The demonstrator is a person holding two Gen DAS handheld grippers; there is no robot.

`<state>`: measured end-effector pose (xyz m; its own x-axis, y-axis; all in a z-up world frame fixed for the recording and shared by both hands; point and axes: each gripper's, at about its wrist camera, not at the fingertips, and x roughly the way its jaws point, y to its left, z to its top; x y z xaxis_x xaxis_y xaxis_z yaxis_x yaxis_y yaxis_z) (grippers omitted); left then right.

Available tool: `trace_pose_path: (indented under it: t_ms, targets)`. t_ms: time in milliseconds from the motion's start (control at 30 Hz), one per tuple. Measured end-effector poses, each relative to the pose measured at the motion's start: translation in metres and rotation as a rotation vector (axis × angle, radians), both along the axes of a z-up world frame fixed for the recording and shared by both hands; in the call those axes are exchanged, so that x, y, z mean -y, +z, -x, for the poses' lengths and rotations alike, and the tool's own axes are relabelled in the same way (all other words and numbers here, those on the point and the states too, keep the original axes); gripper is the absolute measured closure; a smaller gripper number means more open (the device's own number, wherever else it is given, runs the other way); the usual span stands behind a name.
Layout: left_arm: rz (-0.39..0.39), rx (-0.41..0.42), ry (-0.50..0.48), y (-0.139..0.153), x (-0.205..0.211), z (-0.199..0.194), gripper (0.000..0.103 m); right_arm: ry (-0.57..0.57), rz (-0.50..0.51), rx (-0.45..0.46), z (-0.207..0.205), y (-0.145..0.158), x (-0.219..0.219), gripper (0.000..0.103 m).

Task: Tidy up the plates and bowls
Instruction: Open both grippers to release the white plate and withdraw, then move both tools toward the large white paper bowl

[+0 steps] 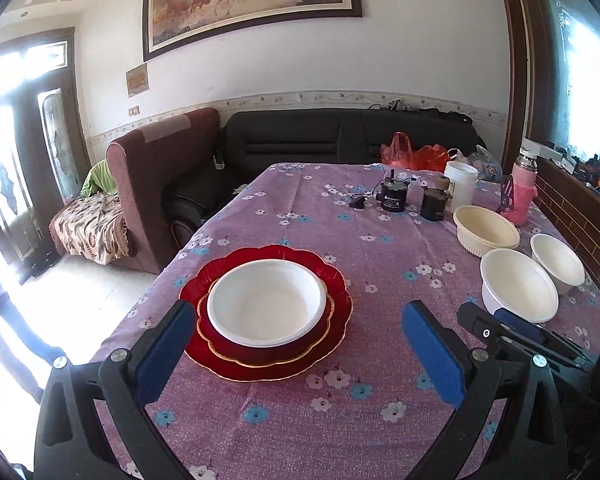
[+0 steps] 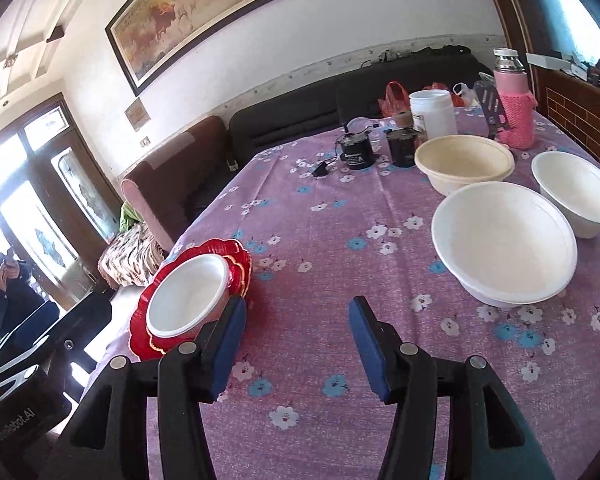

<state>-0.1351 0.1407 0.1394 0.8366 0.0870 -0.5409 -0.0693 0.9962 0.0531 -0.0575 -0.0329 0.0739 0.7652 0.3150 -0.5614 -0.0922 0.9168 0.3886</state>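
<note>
Noted L gripper (image 1: 300, 344) and R gripper (image 2: 298, 342) both spread wide w/ nothing held, white foam bowl (image 1: 266, 303) already nested on stacked scalloped red glass plates (image 1: 332, 320), three loose bowls apart at right, prob. for stacking next.

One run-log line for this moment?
left gripper: open, empty | right gripper: open, empty | white bowl on stacked red plates | three loose bowls on table, right side
</note>
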Motion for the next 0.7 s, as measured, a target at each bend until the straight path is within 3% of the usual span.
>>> trace_pose_path:
  t_ms: [467,700]
  targets:
    - [-0.086,-0.045,-0.060,-0.008,0.034,-0.008,0.000,-0.156,-0.077,-0.015,0.010,-0.002,0.065,0.045]
    - [-0.046,-0.102,-0.101,-0.019,0.041,-0.018,0.000,-0.256,-0.119,0.000,0.018,0.000,0.109,0.045]
